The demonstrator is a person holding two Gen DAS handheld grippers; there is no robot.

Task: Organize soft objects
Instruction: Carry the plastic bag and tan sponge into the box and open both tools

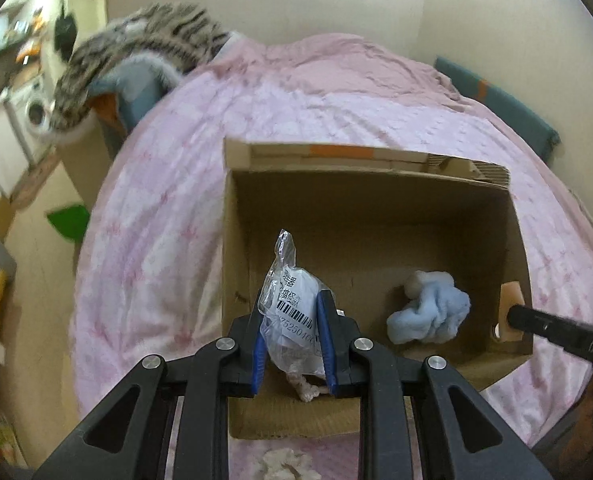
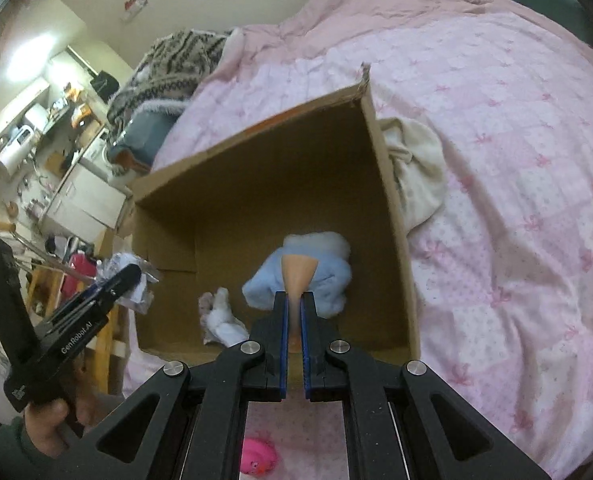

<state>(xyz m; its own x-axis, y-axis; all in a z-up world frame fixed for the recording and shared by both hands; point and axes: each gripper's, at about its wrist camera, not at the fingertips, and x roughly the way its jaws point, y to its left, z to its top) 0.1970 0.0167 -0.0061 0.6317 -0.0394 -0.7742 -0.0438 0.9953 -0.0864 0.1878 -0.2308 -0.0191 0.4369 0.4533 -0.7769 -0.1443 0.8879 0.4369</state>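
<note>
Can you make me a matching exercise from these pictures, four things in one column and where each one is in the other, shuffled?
Things:
1. clear plastic bag with a barcode label
2. fluffy light blue cloth
3. cream-coloured cloth
4. bright pink toy

Places:
A. on the pink bedspread, against the outer wall of the cardboard box
B. on the box floor
C. clamped in the left gripper
D. on the bedspread, in front of the box

Pairs: 1-C, 2-B, 3-A, 4-D

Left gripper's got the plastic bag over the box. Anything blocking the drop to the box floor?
Nothing visible. The plastic bag in the left gripper hangs inside the open cardboard box; blue cloth lies off to its right.
</note>
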